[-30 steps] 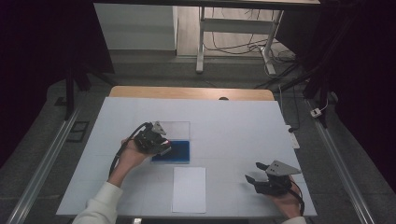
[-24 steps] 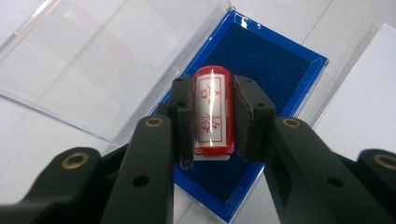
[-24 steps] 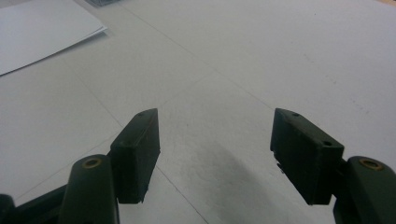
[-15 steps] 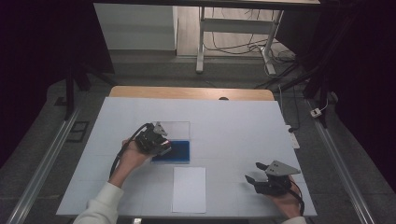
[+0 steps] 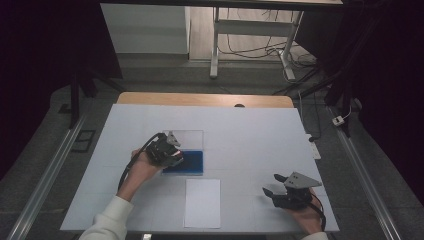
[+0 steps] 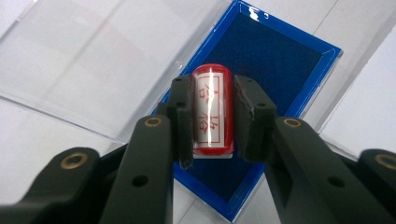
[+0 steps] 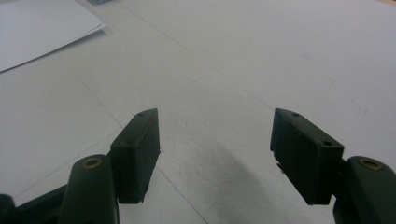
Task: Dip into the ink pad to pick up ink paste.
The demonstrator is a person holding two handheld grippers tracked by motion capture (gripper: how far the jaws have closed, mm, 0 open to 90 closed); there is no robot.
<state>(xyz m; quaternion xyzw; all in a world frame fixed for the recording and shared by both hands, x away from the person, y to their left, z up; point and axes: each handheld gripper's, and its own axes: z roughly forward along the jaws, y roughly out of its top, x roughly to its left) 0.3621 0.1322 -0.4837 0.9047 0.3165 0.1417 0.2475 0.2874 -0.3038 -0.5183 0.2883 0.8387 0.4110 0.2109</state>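
Red and glossy, the one stamp [image 6: 212, 112] sits clamped between the jaws of the left gripper [image 5: 167, 154], poised over the one blue ink pad [image 6: 275, 70] at the table's [image 5: 260, 135] left-centre. Whether its face touches the pad I cannot tell. The pad's clear lid [image 6: 88, 60] lies folded open on the far side. The shiny barrel could slip or twist in the jaws if pressed hard, and a tilted press would ink the face unevenly. Dragging sideways might shove the light case along the table. One white sheet [image 5: 202, 202] lies just near of the pad; a misjudged lift could drip or smear ink on it. At the near right, the right gripper [image 5: 280, 186] rests with jaws spread, holding nothing. Grippers: two.
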